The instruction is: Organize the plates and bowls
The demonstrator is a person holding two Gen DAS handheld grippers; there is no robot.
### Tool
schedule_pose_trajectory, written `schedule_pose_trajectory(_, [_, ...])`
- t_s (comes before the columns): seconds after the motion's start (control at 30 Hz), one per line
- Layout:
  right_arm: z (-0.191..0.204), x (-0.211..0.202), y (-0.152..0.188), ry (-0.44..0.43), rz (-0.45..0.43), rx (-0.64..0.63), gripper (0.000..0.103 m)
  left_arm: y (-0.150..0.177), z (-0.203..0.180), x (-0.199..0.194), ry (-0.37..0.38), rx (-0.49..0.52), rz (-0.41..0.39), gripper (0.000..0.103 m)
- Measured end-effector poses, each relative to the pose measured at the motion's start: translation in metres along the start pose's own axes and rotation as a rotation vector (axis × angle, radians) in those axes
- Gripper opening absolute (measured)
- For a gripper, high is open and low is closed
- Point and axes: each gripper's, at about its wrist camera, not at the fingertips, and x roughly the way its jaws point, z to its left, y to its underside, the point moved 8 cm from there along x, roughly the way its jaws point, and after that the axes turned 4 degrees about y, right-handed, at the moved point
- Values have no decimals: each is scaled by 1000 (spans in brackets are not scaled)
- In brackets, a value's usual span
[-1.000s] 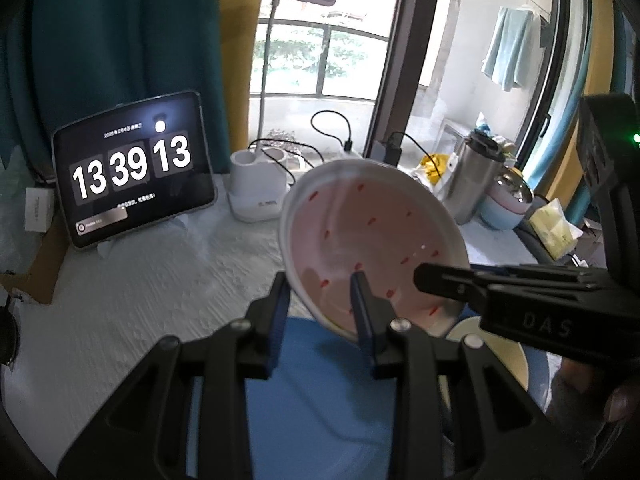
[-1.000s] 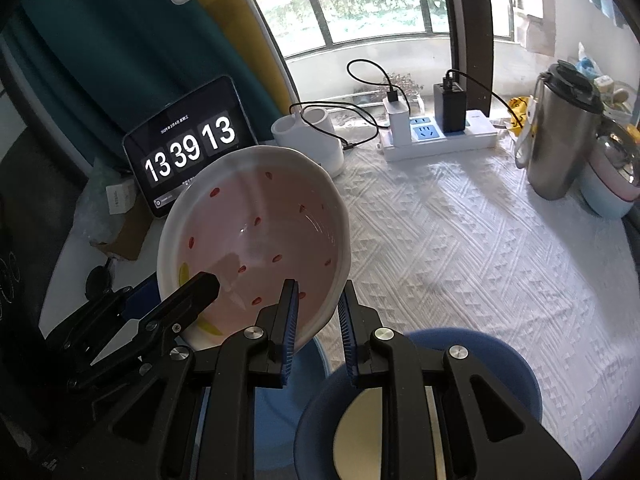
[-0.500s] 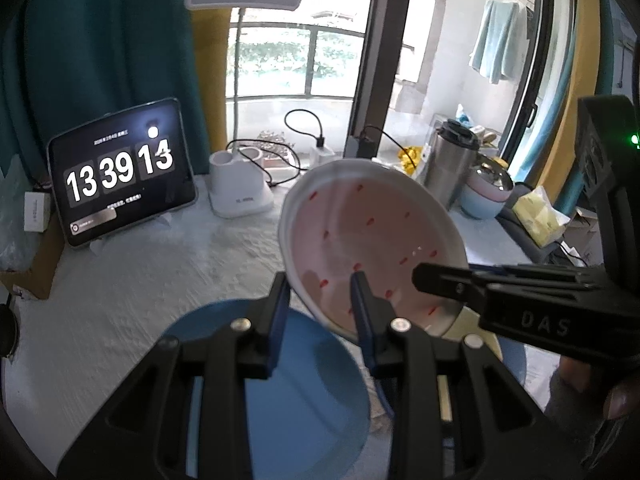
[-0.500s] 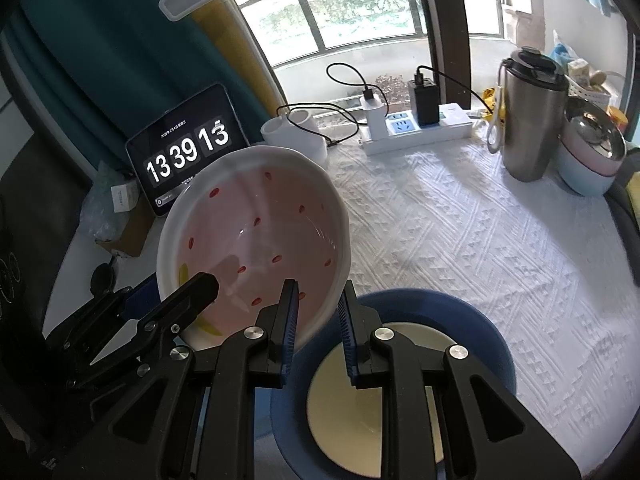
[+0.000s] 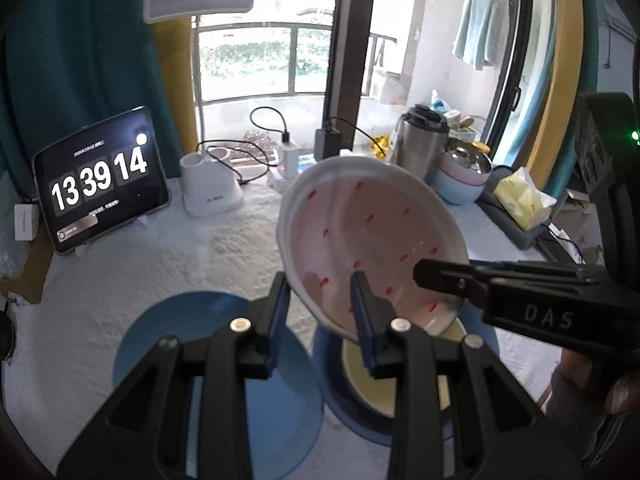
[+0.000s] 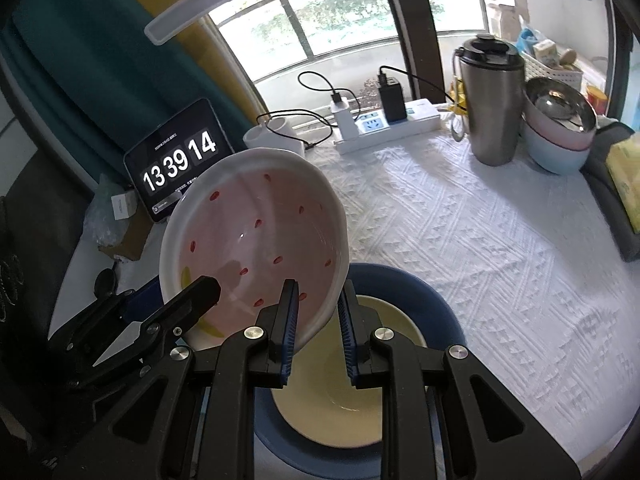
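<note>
You have carried the pink bowl (image 6: 256,248) sideways across the desk (image 6: 460,240) over the last second: a moment ago only the rim of the blue bowl (image 6: 424,300) showed under your right claw (image 6: 318,320), and now that bowl lies almost squarely below it, with the flat blue plate (image 5: 192,344) sliding out to the left of your left claw (image 5: 320,312). Both claws keep the same hold throughout. The left one is clenched on the pink bowl's near rim, one pad inside and one outside the wall, and the right one pinches the rim on the opposite side in the same way, so the bowl hangs tilted between them, clear of the desk, its red-speckled inside turned toward you. I read this as the carry nearly finished: the pink bowl is above and just ahead of the blue bowl, so what remains is probably to level it and lower it in. As for contents, the pink bowl is empty; the blue bowl already holds a cream dish (image 6: 340,380) nested inside it, itself empty. Far ahead and to the right of the right claw, a steel bowl (image 6: 560,108) sits in a pink one stacked on a pale blue one, beside the steel flask (image 6: 492,104).
</note>
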Motion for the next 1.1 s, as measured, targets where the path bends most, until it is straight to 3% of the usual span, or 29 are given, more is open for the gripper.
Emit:
schedule_pose_trajectory(0.63, [-48,-15,29,20,13,62,22,21,-47,15,31,47,53,32])
schedule_pose_trajectory(1.1, [-55,-7,55,37,57,76,22,49,-49,21,41,40,100,32])
